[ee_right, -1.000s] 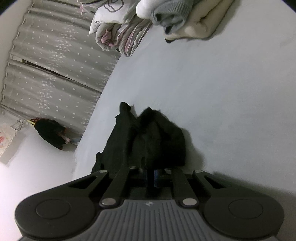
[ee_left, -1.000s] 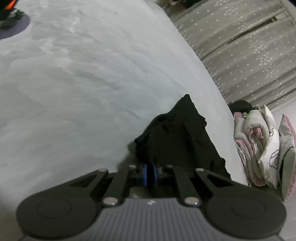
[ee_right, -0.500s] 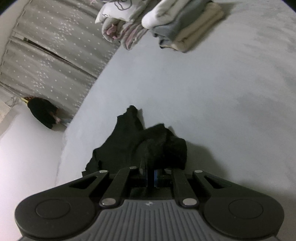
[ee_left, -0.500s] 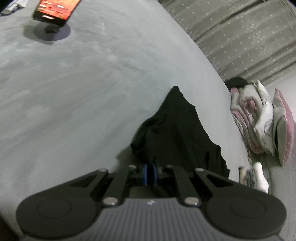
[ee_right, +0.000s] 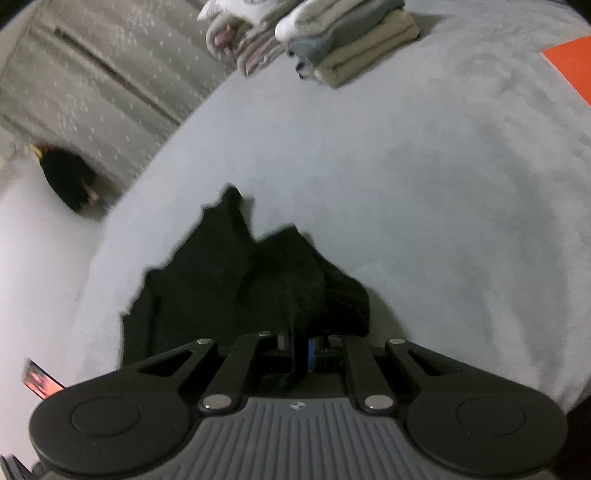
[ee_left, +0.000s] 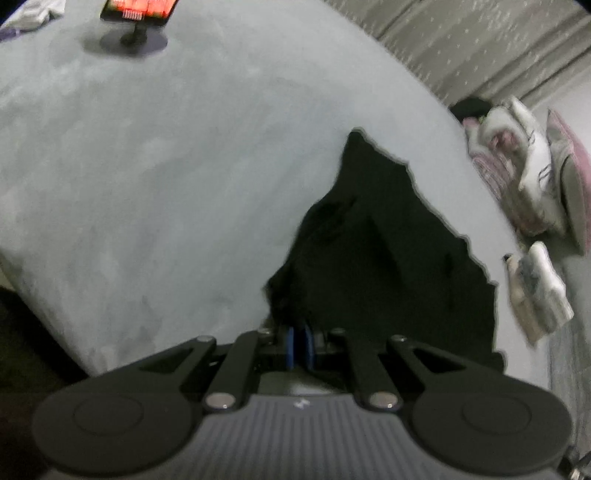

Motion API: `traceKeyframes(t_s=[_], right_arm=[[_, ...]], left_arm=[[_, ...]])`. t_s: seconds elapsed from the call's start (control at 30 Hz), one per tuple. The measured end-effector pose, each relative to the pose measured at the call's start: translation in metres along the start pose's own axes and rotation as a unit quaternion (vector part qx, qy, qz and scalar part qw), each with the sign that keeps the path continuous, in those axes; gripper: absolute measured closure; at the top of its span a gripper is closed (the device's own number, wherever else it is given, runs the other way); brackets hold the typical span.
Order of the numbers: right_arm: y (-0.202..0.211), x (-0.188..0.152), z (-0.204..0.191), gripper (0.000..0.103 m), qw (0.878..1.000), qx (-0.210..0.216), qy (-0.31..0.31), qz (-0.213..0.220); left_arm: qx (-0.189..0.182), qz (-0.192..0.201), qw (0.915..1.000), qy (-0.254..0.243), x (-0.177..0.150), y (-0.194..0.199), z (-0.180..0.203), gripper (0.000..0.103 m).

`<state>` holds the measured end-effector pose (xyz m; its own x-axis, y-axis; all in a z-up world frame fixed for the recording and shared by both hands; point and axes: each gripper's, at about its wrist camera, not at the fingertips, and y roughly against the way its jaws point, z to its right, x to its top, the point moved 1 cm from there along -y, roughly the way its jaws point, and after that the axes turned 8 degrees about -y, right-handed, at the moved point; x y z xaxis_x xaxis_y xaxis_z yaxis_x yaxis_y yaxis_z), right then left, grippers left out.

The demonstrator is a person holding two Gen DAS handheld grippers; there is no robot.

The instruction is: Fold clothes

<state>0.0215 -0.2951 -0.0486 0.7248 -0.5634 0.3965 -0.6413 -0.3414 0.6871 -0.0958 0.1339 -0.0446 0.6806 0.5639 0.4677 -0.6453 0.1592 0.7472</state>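
A black garment hangs bunched over the grey bed. My left gripper is shut on one end of it, the blue pads pressed together on the cloth. The same black garment shows in the right wrist view, where my right gripper is shut on its other end. The cloth spreads away from both grippers toward the bed's edge, its far tip resting on the cover. Both views are blurred by motion.
A stack of folded clothes and a rolled quilt sit at the bed's far end, also seen in the left wrist view. A phone on a stand stands on the bed. Grey curtains hang beyond the bed.
Both grippers have lifted and pulled back with the garment. The views widened: the phone stand and the folded stack came into sight, and the cloth stretched out wider between the grippers.
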Motion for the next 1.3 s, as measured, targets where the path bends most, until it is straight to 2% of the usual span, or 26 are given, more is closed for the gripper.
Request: traceKeyframes(t_s=[0.1,0.17,0.23,0.27,0.33,0.4,0.47,0.53,0.6,0.63,0.67,0.73,0.8,0.9,0.97,1.0,1.07,1.17,1.2,1.23,1.27,1.3], right_arm=[[-0.004,-0.002,-0.002,0.091,0.999,-0.007,0.042,-0.001],[-0.003,0.002,-0.007,0.083,0.998,-0.009,0.063,-0.001],[0.001,0.01,-0.014,0.062,0.996,-0.013,0.084,0.016],[0.002,0.013,-0.019,0.059,0.995,-0.014,0.097,0.026],[0.004,0.017,-0.029,0.056,0.99,-0.018,0.135,0.044],[0.001,0.021,-0.041,0.056,0.983,-0.018,0.173,0.05],[-0.006,0.023,-0.051,0.056,0.977,-0.007,0.207,0.046],[-0.013,0.024,-0.061,0.056,0.968,0.013,0.247,0.042],[-0.018,0.023,-0.07,0.056,0.953,0.036,0.298,0.049],[-0.02,0.021,-0.071,0.056,0.945,0.046,0.319,0.052],[-0.022,0.019,-0.072,0.056,0.939,0.055,0.337,0.054],[-0.027,0.017,-0.066,0.056,0.932,0.074,0.35,0.051],[-0.034,0.017,-0.061,0.056,0.934,0.064,0.348,0.044],[-0.044,0.017,-0.059,0.056,0.93,0.045,0.362,0.043],[-0.049,0.017,-0.057,0.056,0.929,0.042,0.364,0.046],[-0.051,0.016,-0.056,0.056,0.929,0.04,0.364,0.047],[-0.054,0.016,-0.054,0.056,0.93,0.033,0.363,0.052],[-0.056,0.013,-0.055,0.056,0.927,0.031,0.371,0.054],[-0.058,0.013,-0.055,0.059,0.927,0.033,0.371,0.052],[-0.059,0.012,-0.054,0.08,0.928,0.037,0.367,0.047],[-0.06,0.011,-0.054,0.088,0.93,0.045,0.363,0.041],[-0.059,0.009,-0.054,0.09,0.93,0.049,0.362,0.041]], left_arm=[[-0.017,0.008,0.9992,-0.035,0.001,0.001,-0.002,0.09],[-0.024,0.01,0.9981,-0.056,0.006,0.004,-0.001,0.081],[-0.015,0.015,0.9966,-0.08,0.014,0.006,0.003,0.075],[-0.008,0.023,0.9953,-0.094,0.019,0.007,0.005,0.066],[0.012,0.048,0.9907,-0.127,0.03,0.01,0.014,0.056],[0.024,0.067,0.9837,-0.165,0.043,0.01,0.023,0.056],[0.008,0.072,0.9769,-0.201,0.054,0.006,0.03,0.056],[-0.02,0.089,0.9621,-0.257,0.061,0.0,0.037,0.057],[-0.027,0.121,0.9454,-0.301,0.061,-0.005,0.04,0.059],[-0.033,0.127,0.9415,-0.311,0.06,-0.007,0.037,0.059],[-0.045,0.129,0.9401,-0.313,0.059,-0.011,0.033,0.059],[-0.071,0.116,0.9475,-0.289,0.057,-0.02,0.021,0.06],[-0.074,0.099,0.9518,-0.281,0.056,-0.029,0.018,0.065],[-0.073,0.105,0.9442,-0.303,0.051,-0.035,0.02,0.068],[-0.075,0.109,0.9422,-0.308,0.049,-0.036,0.019,0.074],[-0.075,0.112,0.9416,-0.309,0.048,-0.036,0.019,0.077],[-0.078,0.117,0.9421,-0.304,0.047,-0.036,0.019,0.09],[-0.081,0.12,0.944,-0.296,0.046,-0.038,0.019,0.095],[-0.08,0.124,0.9432,-0.298,0.045,-0.037,0.019,0.096],[-0.079,0.129,0.942,-0.299,0.044,-0.036,0.019,0.096],[-0.081,0.137,0.9411,-0.298,0.043,-0.034,0.018,0.096],[-0.082,0.146,0.9407,-0.295,0.042,-0.031,0.018,0.097]])
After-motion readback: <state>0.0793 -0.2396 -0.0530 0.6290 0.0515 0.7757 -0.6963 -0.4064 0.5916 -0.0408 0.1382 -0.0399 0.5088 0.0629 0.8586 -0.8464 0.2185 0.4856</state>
